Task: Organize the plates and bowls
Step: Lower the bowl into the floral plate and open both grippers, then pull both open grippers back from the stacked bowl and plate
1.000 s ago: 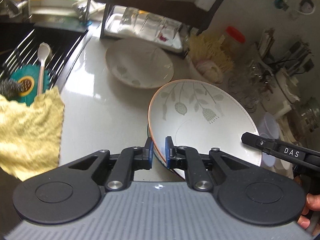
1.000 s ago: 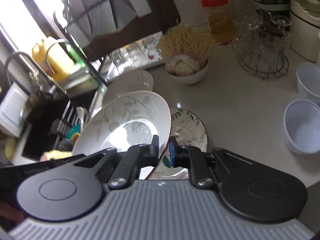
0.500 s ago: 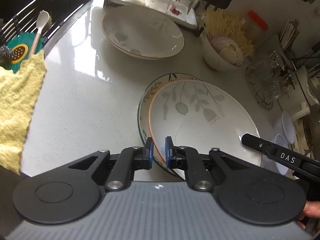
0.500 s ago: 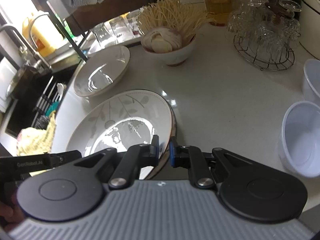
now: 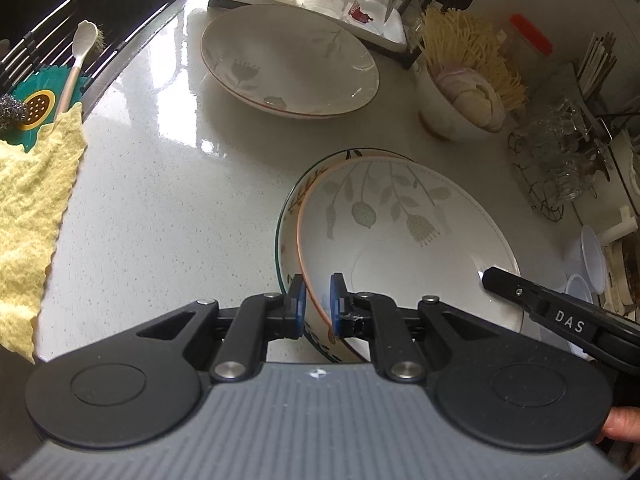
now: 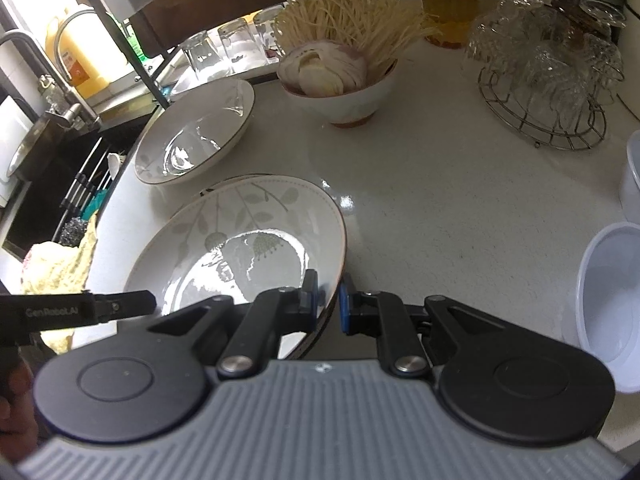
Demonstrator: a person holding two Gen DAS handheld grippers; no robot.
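Each hand-held gripper has a grey ribbed housing, two round black side discs and black linkage arms fastened with silver pivot screws. The left hand-held gripper point(image 5: 316, 306) carries blue pads on its fingers point(image 5: 298, 304); its body reads "GenRobot.AI" in the right wrist view. The right hand-held gripper point(image 6: 329, 304) has matching blue pads and white "DAS" lettering on one finger.

I see open counter point(image 5: 168, 216) on the left of the stacked plates point(image 5: 400, 216), up to the yellow cloth point(image 5: 28, 216) at the sink edge. Behind them a second leaf-pattern plate point(image 5: 288, 60) and the bowl of enoki mushrooms point(image 6: 344, 80) block the way. To the right, the counter is free until the wire rack of glasses point(image 6: 548, 80) and the plastic tubs point(image 6: 612, 300).
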